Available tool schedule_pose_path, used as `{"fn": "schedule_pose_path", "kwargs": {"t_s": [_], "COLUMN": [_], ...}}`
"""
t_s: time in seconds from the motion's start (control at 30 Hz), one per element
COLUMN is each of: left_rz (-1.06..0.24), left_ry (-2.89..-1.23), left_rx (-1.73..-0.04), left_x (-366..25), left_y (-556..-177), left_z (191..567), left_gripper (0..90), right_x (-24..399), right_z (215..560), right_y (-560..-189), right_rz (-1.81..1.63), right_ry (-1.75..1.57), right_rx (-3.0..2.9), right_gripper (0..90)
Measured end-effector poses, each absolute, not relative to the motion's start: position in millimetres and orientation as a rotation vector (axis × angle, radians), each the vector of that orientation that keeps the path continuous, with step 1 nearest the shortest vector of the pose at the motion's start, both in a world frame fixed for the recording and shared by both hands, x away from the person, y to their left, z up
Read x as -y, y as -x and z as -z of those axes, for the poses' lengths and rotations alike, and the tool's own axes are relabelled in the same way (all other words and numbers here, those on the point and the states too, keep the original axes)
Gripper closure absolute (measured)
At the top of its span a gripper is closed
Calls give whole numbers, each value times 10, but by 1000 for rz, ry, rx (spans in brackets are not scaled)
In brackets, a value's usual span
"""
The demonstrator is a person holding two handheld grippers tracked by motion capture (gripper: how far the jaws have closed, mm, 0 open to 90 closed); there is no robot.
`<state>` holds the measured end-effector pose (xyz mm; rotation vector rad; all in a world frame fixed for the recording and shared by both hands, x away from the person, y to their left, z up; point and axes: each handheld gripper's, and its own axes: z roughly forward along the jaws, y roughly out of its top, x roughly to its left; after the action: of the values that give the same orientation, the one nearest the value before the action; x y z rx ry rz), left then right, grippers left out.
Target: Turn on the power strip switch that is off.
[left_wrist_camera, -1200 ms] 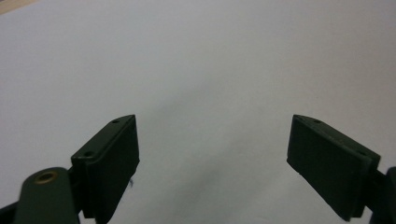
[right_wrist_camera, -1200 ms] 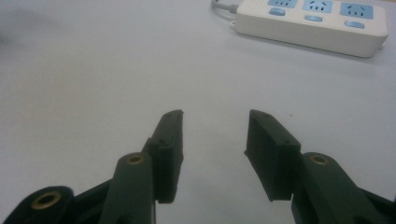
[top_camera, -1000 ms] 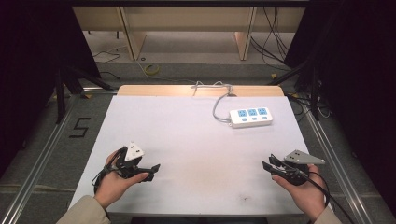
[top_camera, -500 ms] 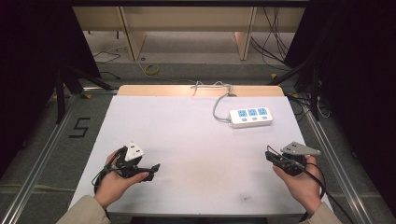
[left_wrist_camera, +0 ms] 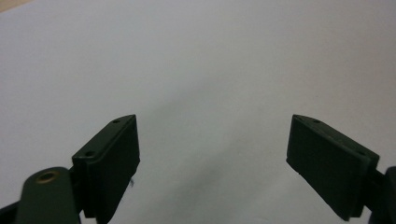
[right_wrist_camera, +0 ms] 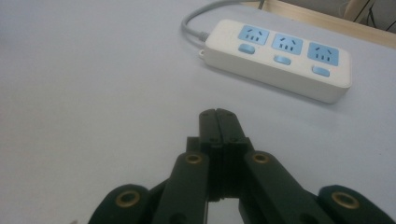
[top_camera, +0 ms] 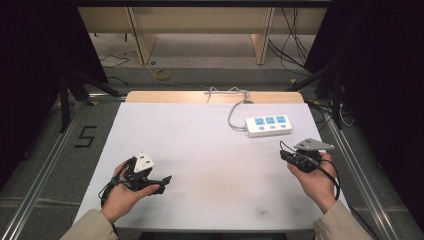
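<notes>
The right tool (right_wrist_camera: 218,114) is pointing at the white power strip (right_wrist_camera: 276,58), which is lying on the surface (right_wrist_camera: 93,93) near its far right edge; the right gripper view is showing three blue sockets with a switch under each, detail the high view is barely giving. Its jaws have just been closing and are pressing together with nothing between them. The left tool (left_wrist_camera: 212,158) is resting spread wide over bare surface, probably touching nothing, well apart from the strip.
</notes>
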<state>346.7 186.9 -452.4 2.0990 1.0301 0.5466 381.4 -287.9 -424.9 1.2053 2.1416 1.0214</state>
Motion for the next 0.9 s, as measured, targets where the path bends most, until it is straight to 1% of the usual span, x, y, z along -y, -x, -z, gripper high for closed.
{"fn": "schedule_pose_path", "kwargs": {"t_s": [0.3,0.9], "left_rz": [-547,-550], "left_ry": [-2093,-2097], "left_rx": [-1035,-1040], "left_x": [-1868,-1872], "left_y": [-3468,-3471], "left_z": [4526,4530], "left_gripper": [169,168], "right_x": [2843,2765], "right_z": [4208,4169], "right_y": [-4003,-4186], "right_rz": [-1014,-996], "right_ry": [-1211,-1211], "right_rx": [-2137,-2142], "right_gripper": [900,900]}}
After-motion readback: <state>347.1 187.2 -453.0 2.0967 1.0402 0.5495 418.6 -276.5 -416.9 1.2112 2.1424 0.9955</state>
